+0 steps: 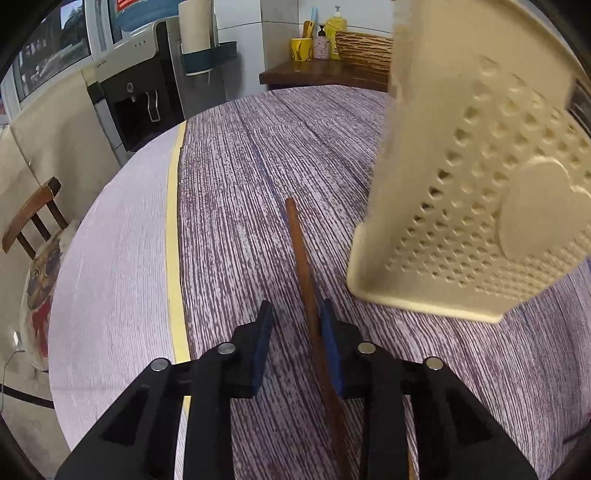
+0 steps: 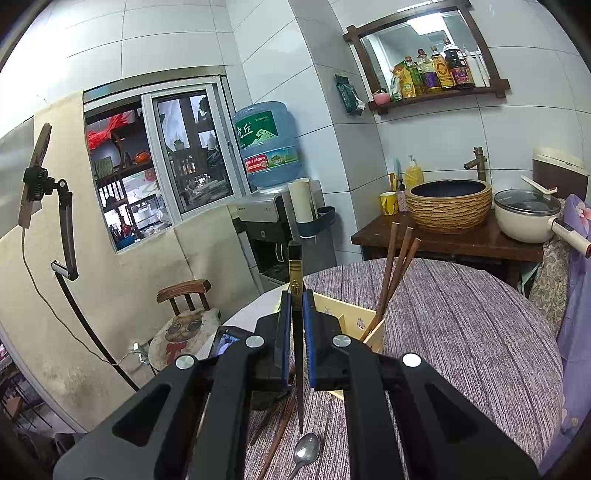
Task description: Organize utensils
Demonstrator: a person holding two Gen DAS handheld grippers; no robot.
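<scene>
- Left wrist cam: steep down, close over the table.
- Right wrist cam: near level, toward the tiled wall.
- Both share table, water dispenser.

Purple-streaked tablecloth with a yellow stripe; on it, a reddish-brown chopstick beside the cream, hole-dotted holder.

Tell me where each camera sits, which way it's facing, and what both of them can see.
Left wrist: rides on the left hand-held gripper, angled down at the table; its black fingers straddle a brown chopstick, with the cream utensil holder looming at right.
Right wrist: rides on the right hand-held gripper, looking nearly level across the kitchen; its fingers clamp a dark chopstick above the holder and a spoon.
Shared: table, holder, water dispenser, yellow mug.
</scene>
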